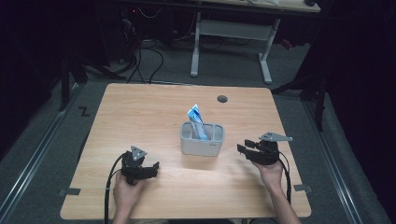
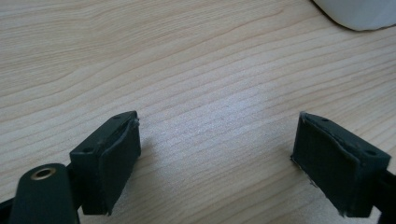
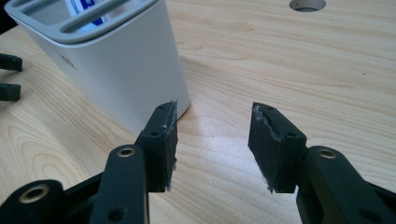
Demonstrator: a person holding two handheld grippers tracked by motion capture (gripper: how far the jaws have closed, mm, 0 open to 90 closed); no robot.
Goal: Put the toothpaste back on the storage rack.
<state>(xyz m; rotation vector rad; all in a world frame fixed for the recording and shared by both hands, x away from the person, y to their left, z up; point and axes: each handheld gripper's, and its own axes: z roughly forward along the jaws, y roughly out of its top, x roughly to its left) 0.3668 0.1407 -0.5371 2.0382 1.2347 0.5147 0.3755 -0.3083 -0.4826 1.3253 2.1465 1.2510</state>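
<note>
A: On the table's [image 1: 140, 107] left side, near the front edge, what do you see?

B: The left gripper [image 1: 150, 170], held in the person's left hand [image 1: 126, 189]. Its jaws are spread wide and point toward the middle of the table. In the left gripper view the gripper [image 2: 215, 154] has bare wood between the two black pads [image 2: 119, 161], and nothing sits in the gap. A cable [image 1: 110, 186] trails back from it off the front edge.

A: And moving toward the centre?

B: A white holder [image 1: 202, 140] stands upright on the table, about midway between the two grippers and touching neither. It has slots along its top. A blue and white packet [image 1: 197, 120] stands in it, tilted a little, its top end rising above the rim. In the left gripper view a corner of the holder [image 2: 359, 11] shows at top right.

A: Behind it?

B: A round grey hole [image 1: 222, 99] in the tabletop, well apart from the holder.

A: And on the right?

B: The right gripper [image 1: 244, 146], in the right hand [image 1: 270, 172], jaws parted and aimed at the holder's right side. In the right gripper view the gripper [image 3: 213, 144] is empty; the holder [image 3: 112, 65] stands just beyond the left pad [image 3: 166, 144], not between the jaws. The packet [image 3: 88, 7] shows through the slots, and the hole [image 3: 307, 4] lies at the far top.
</note>
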